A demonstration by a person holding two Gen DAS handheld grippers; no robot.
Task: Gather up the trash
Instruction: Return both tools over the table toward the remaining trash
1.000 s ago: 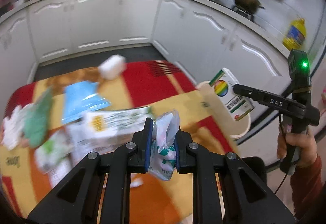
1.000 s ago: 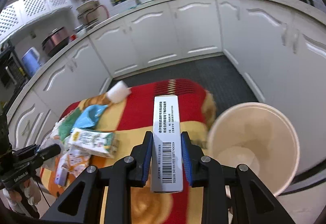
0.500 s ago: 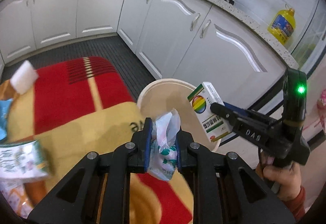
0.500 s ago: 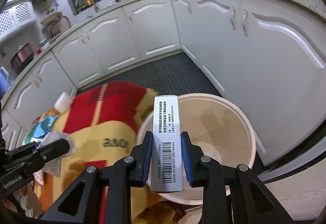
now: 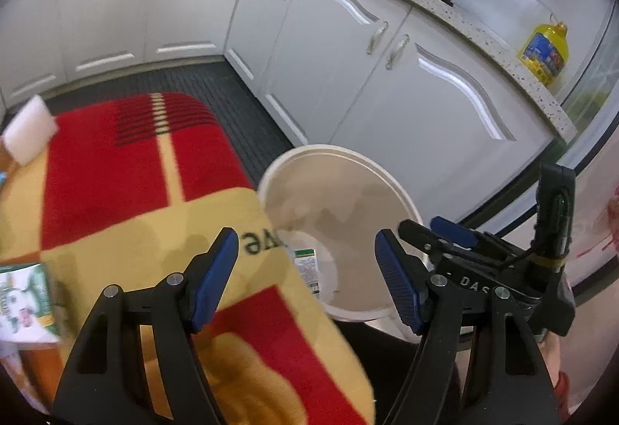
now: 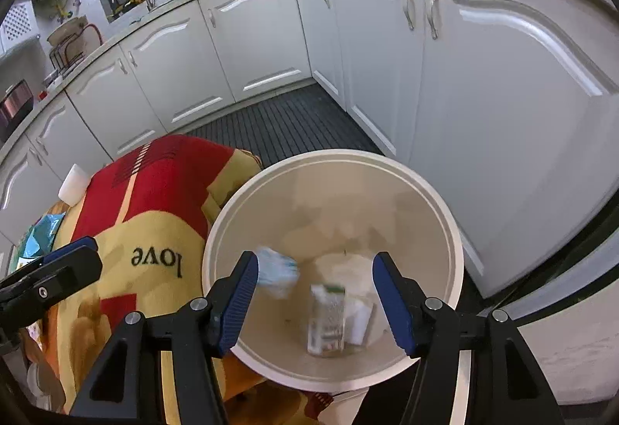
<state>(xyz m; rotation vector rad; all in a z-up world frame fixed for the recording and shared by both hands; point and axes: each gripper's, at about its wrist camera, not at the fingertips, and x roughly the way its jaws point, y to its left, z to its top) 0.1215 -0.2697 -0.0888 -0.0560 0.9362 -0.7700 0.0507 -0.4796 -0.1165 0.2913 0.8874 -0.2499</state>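
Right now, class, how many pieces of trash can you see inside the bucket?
2: a crumpled wrapper by the left wall of the bucket and a box on the bottom. More may be hidden.

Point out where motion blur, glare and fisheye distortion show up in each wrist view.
Right wrist view: the crumpled wrapper and box in the bin are smeared by motion; glare streaks the cabinet door; counter lines bow. Left wrist view: the carton at the left edge is blurred, the blanket soft, cabinets curve strongly, corners vignette black.

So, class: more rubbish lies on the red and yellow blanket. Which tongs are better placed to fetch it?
Left: the left tongs, open, hang over the red and yellow blanket; the right tongs hang over the cream round bin.
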